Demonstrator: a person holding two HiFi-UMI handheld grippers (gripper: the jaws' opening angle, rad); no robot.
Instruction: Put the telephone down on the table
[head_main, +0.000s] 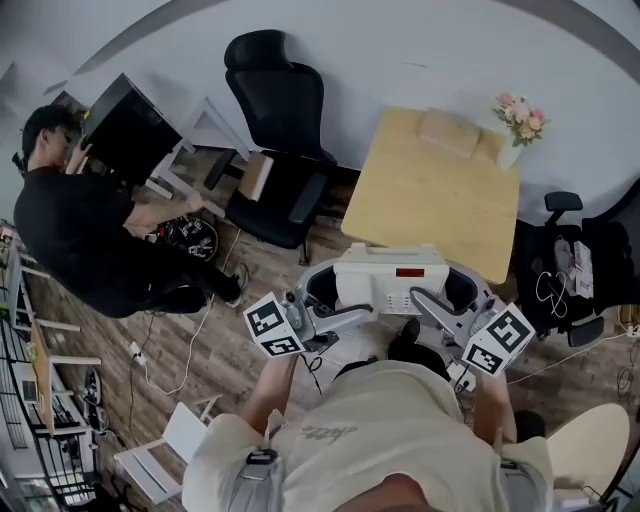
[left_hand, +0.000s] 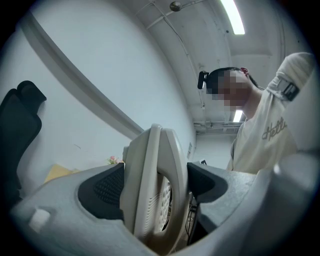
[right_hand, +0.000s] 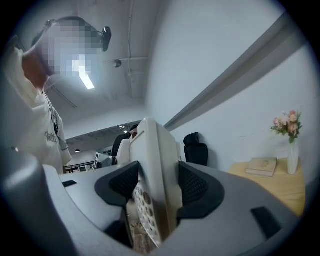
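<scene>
- My left gripper (left_hand: 154, 187) is clamped on one end of the telephone (head_main: 392, 277). In the left gripper view its dark pads (left_hand: 107, 187) press the cream casing from both sides.
- My right gripper (right_hand: 155, 192) grips the other end the same way, jaws tight against the body. The round keypad buttons show just below the pads in the right gripper view.
- From the head view the telephone hangs crosswise between the two grippers, face up, with a small red display strip on top.
- It sits just on my side of the near edge of the wooden table (head_main: 430, 205) and is carried by the grippers alone.
- On the far end of the table lie a tan book (head_main: 450, 132) and a vase of pink flowers (head_main: 518, 125).
- A black office chair (head_main: 280, 130) stands left of the table.
- A person in black (head_main: 70, 230) crouches on the wooden floor, well apart at far left.
</scene>
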